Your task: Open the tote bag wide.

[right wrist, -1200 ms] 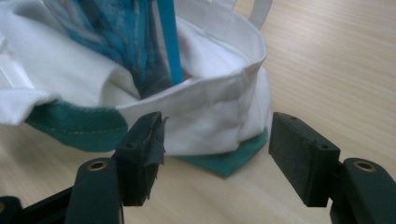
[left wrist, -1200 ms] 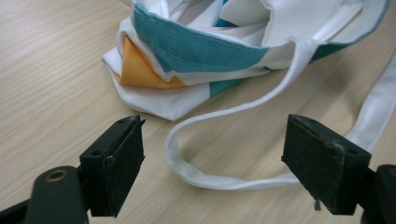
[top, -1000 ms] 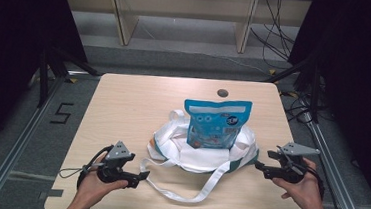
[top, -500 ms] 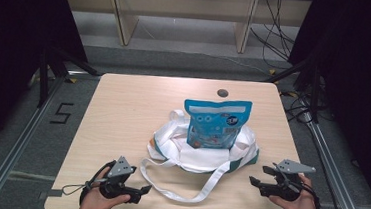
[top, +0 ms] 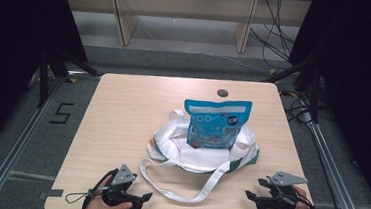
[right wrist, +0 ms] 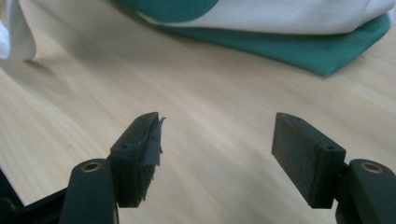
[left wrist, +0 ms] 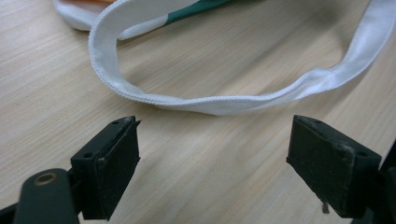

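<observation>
High view: one bag (top: 204,153), one pouch (top: 215,124)

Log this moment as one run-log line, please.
left gripper: open, empty, facing white strap | right gripper: open, empty | blue snack pouch: upright on tote bag

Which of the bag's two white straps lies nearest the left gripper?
The long strap looping forward onto the table toward the person, just ahead of the open left gripper. The other strap sits behind the bag, beside the blue pouch.

Bare table (top: 122,114) left of the tote bag (top: 204,153); strap loop (top: 187,182) across the near middle.
</observation>
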Tool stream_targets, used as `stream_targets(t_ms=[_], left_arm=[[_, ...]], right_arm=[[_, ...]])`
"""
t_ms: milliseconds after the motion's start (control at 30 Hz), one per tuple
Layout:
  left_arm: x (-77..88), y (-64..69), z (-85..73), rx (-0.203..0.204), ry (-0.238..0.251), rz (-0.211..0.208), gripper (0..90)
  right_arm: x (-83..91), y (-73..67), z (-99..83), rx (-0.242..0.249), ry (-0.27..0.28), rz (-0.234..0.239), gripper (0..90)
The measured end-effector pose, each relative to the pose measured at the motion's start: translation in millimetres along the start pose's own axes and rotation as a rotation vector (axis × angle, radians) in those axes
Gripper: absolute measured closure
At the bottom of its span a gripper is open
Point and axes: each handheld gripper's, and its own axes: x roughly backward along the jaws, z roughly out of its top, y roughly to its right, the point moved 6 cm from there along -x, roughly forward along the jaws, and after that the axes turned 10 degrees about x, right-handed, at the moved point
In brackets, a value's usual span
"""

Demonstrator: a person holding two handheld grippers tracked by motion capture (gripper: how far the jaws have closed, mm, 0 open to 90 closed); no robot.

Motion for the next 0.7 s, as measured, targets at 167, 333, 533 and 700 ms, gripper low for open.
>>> stream_targets(t_ms=[167, 333, 533, 700], left_arm=[[-1.6, -5.0, -1.0, -0.003, -0.007, 0.032, 15.8], [-2.2, -6.5, -0.3, 0.004, -0.001, 0.039, 15.7], [-3.0, -5.5, -1.4, -0.034, -0.023, 0.03, 15.8], [-3.5, -4.6, -0.9, -0.001, -0.01, 0.03, 15.8]], right_arm=[[-0.5, -1.3, -5.7, 0.009, -0.012, -0.002, 33.0], [0.4, -1.7, -4.9, -0.032, -0.009, -0.001, 32.9], [-0.5, -4.9, -5.1, -0.046, -0.018, 0.019, 32.5], [-2.8, 0.3, -6.2, 0.005, -0.019, 0.009, 32.2]])
